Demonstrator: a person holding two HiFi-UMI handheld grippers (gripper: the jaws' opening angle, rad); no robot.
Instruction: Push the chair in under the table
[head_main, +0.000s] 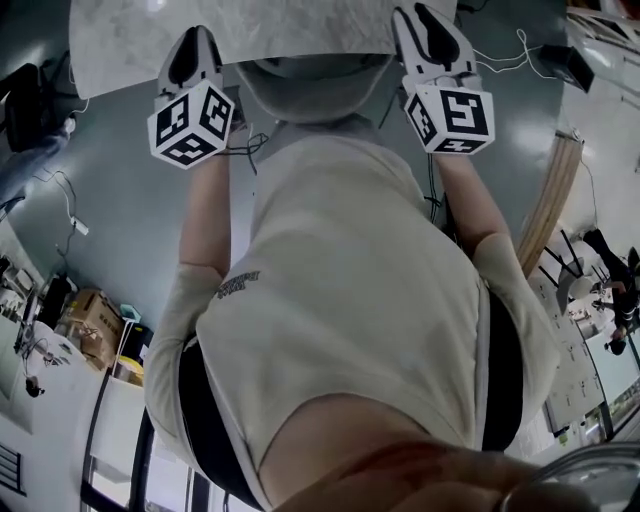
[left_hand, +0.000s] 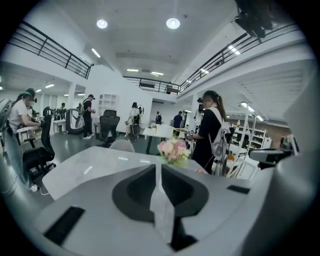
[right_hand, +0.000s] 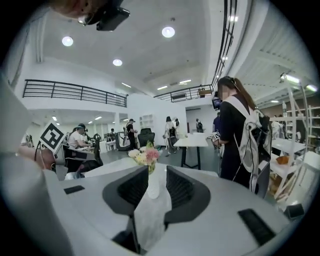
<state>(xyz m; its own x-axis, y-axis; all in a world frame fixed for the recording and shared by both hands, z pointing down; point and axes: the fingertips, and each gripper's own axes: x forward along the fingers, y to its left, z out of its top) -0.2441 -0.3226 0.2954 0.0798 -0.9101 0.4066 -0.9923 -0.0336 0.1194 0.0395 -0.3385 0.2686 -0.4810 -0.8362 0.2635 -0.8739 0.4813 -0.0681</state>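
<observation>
In the head view the grey chair (head_main: 312, 92) shows its curved back between my two grippers, against the near edge of the pale marbled table (head_main: 130, 45). My left gripper (head_main: 192, 52) is lifted over the table edge to the left of the chair back. Its jaws meet at the tips with nothing between them (left_hand: 159, 167). My right gripper (head_main: 432, 32) is up at the chair's right, jaws a little apart and empty (right_hand: 152, 172). Neither gripper touches the chair. A vase of pink flowers (right_hand: 145, 156) stands on the table ahead.
A person in black with a backpack (right_hand: 240, 135) stands just past the table on the right. Another grey chair back (left_hand: 122, 145) shows beyond the table's far side. Cables (head_main: 500, 55) trail over the floor. Cardboard boxes (head_main: 92, 325) sit at the left. Desks and other people fill the hall.
</observation>
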